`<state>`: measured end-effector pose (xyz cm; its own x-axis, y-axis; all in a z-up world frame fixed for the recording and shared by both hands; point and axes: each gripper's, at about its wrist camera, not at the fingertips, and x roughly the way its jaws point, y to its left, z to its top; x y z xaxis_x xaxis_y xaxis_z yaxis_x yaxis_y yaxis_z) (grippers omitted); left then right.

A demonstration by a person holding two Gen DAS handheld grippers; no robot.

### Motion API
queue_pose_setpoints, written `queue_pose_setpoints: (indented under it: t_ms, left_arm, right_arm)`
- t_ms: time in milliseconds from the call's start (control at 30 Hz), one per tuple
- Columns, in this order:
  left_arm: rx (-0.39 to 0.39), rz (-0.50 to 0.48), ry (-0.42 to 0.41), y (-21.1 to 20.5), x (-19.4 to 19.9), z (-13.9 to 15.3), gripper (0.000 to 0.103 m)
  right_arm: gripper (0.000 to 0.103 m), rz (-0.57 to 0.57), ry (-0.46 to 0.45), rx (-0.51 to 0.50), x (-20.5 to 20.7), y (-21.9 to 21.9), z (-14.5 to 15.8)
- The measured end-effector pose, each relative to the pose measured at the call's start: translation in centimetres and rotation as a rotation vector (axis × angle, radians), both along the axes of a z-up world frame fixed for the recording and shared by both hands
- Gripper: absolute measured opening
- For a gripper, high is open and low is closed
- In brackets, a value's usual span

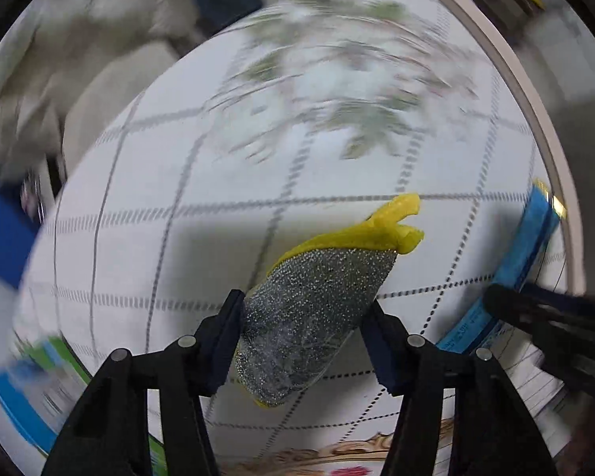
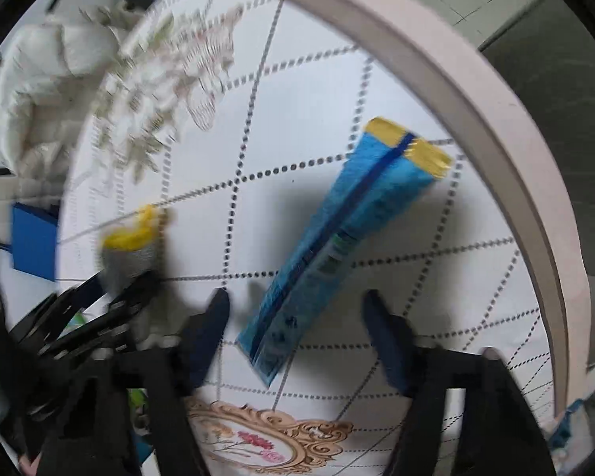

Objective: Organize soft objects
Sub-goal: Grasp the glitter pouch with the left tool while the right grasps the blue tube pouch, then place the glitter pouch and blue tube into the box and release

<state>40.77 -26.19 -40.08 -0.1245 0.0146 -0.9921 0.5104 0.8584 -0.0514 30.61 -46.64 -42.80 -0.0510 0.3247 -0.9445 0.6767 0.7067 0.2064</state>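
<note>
A scrubber (image 1: 317, 305) with a silver mesh face and yellow backing lies on the round table's white grid cloth (image 1: 146, 238). My left gripper (image 1: 305, 333) points down over it, and both dark pads touch its sides, so it is shut on the scrubber. In the right wrist view the same scrubber (image 2: 133, 250) and the left gripper (image 2: 127, 285) appear blurred at the left. A long blue packet (image 2: 349, 230) with a yellow end lies slanted on the cloth. My right gripper (image 2: 295, 317) straddles its near end, open, with a gap at the right finger (image 2: 380, 333).
The table's pink rim (image 2: 436, 51) curves round the far and right side. A white bundle of fabric (image 2: 39, 91) and a blue box (image 2: 33, 246) sit past the left edge. Printed packets (image 1: 20, 396) lie at the lower left.
</note>
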Motion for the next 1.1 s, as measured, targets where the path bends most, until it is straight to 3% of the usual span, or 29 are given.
queue_pose_setpoints:
  t_ms: [33, 67, 167, 267, 400, 533, 600, 733, 867, 1100]
  left_arm:
    - [-0.021, 0.054, 0.007, 0.9, 0.1, 0.3, 0.054]
    - [-0.043, 0.092, 0.014, 1.7, 0.2, 0.7, 0.054]
    - [-0.102, 0.181, 0.005, 4.3, -0.2, 2.8, 0.054]
    - [-0.175, 0.252, -0.013, 7.9, -0.6, 6.8, 0.054]
    - [-0.243, 0.364, -0.038, 15.8, -3.8, 12.1, 0.054]
    - [-0.269, 0.48, 0.002, 23.8, -5.8, 14.5, 0.054]
    - [-0.277, 0.535, 0.036, 28.1, -5.7, 14.7, 0.054]
    - [-0.26, 0.62, 0.08, 32.1, -3.3, 12.8, 0.054]
    - [-0.246, 0.645, 0.13, 34.1, -1.4, 10.3, 0.054]
    - [-0.259, 0.642, 0.218, 35.2, 0.5, 7.2, 0.057]
  right_arm:
    - [0.05, 0.029, 0.027, -0.043, 0.4, 0.8, -0.2]
    - [0.033, 0.057, 0.03, -0.078, 0.7, 1.4, 0.1]
    - [0.018, 0.149, 0.017, -0.165, 1.1, 3.8, 1.0]
    - [0.016, 0.213, -0.022, -0.141, 0.4, 7.1, 2.9]
    - [0.016, 0.375, -0.151, -0.12, -0.8, 14.2, 8.5]
    - [0.016, 0.518, -0.265, -0.008, -1.6, 22.6, 13.8]
    - [0.016, 0.574, -0.297, 0.029, -1.7, 26.4, 15.4]
    - [0.016, 0.702, -0.327, 0.043, -0.6, 34.3, 17.3]
    - [0.016, 0.708, -0.281, 0.064, 1.3, 38.9, 15.9]
    - [0.016, 0.692, -0.221, 0.015, 3.4, 41.6, 12.9]
